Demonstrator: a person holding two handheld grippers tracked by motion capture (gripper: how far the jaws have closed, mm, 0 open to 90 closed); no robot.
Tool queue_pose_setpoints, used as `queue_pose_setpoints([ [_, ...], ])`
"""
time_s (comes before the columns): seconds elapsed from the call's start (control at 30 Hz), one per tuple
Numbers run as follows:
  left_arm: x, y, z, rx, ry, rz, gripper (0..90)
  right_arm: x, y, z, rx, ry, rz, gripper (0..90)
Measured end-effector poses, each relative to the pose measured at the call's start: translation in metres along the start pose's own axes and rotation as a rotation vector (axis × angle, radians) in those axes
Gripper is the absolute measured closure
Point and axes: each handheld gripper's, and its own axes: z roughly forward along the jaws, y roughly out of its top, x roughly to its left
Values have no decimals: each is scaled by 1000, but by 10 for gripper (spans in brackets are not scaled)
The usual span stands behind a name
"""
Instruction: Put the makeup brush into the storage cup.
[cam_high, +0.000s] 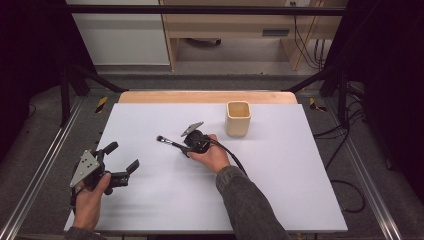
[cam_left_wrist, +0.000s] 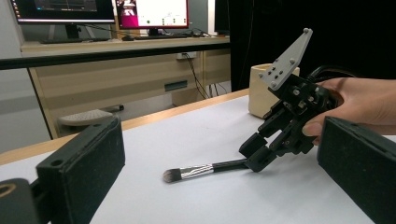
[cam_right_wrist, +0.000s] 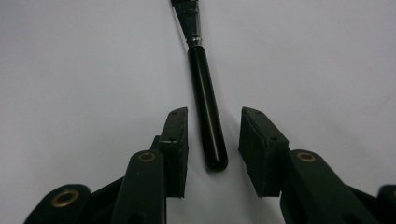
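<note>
jaws: straddle brush handle, untouched | right gripper (cam_right_wrist: 212, 135) | brush (cam_right_wrist: 205, 93) on table

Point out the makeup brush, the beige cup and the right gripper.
makeup brush (cam_right_wrist: 208, 126), right gripper view, on its black handle.
beige cup (cam_high: 237, 122), high view, on its front wall.
right gripper (cam_right_wrist: 214, 135), right gripper view, midway between its fingers.

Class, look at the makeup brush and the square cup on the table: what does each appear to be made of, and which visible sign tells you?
Makeup brush: glossy black handle, likely plastic or lacquered wood; shiny silver ferrule, seemingly metal; soft dark bristles with pale tips.
Square cup: matte cream walls, thick rim; perhaps ceramic or wood, hard to tell.
</note>
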Motion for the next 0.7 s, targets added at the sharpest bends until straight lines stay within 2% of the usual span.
queue_pose_setpoints([
  [0.7, 0, 0, 0, 3, -3, 2, 7, -1, 0, 0, -2, 15, 22, 685],
])
